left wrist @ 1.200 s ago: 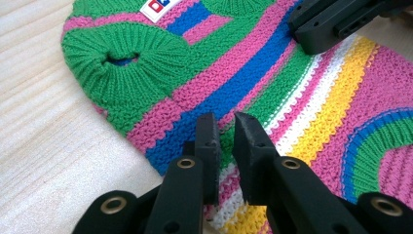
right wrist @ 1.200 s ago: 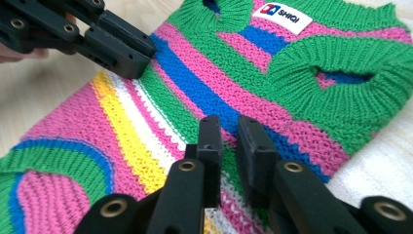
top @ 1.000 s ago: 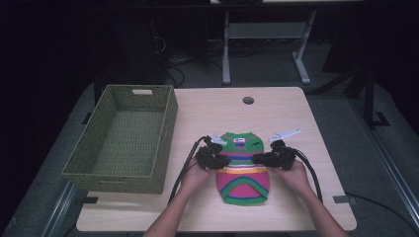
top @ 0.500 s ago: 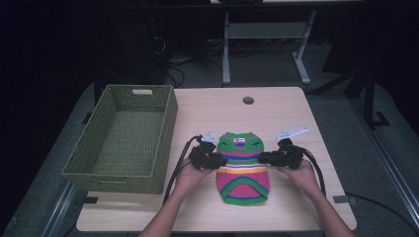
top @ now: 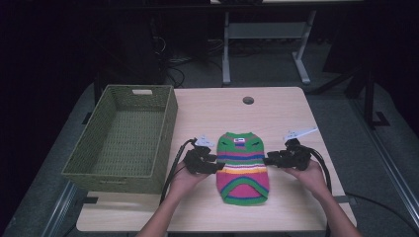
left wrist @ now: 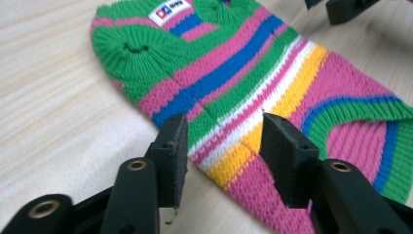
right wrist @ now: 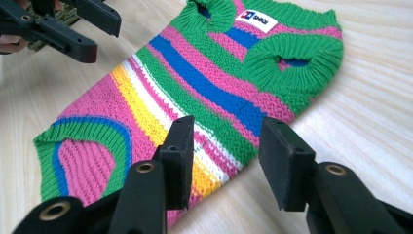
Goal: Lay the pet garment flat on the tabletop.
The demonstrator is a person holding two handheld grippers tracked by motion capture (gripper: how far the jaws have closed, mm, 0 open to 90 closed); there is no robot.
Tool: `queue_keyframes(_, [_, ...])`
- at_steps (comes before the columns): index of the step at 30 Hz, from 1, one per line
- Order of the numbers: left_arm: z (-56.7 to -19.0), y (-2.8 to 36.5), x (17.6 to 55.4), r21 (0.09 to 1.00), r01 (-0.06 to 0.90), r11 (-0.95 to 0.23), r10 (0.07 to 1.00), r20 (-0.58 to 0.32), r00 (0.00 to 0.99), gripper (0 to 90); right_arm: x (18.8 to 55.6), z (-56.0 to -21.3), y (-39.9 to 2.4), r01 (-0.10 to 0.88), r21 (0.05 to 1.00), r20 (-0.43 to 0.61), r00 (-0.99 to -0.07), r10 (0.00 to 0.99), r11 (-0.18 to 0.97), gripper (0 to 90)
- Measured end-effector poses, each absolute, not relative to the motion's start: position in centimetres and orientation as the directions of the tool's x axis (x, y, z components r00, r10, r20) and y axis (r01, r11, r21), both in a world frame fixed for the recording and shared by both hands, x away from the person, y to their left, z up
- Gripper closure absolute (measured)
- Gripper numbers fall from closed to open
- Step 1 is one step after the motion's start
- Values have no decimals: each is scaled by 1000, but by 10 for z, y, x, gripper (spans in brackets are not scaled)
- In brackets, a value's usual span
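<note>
one striped knit sweater (top: 243, 167) lies flat on the counter (top: 276, 111), well right of one green woven basket (top: 123, 138). left hand-held gripper (top: 216, 165) sits at the garment's left edge, right hand-held gripper (top: 267, 160) at its right edge. both have just been opening; jaws stand spread, pads off the knit, though each gripper view shows the sweater's edge lying between them.

judgement: the sides appear to have been let go after laying the garment out. to do this well, draw both grippers off level and outward so no pad snags a stitch.

count: one sweater, one basket, two grippers.
</note>
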State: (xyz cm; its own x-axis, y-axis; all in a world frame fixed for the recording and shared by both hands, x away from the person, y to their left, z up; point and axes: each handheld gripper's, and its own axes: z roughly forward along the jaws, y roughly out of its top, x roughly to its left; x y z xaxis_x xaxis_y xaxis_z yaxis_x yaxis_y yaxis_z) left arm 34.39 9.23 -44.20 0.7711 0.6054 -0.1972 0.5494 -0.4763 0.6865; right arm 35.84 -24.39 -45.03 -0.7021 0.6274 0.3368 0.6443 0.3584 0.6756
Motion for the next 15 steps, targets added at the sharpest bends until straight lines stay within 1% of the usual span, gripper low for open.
queue_keyframes(3, [-441,95,341,688,544,-480,604,-190,774,501,357,-449,-247,648,670,338,-701,628,362,540])
queue_keyframes(7, [-442,98,338,684,544,-486,607,-184,773,453,355,-447,-254,650,669,335,-696,635,360,512])
queue_keyframes(15, [-441,103,332,691,548,-471,609,-195,769,425,347,-445,-267,649,684,335,-684,648,332,476])
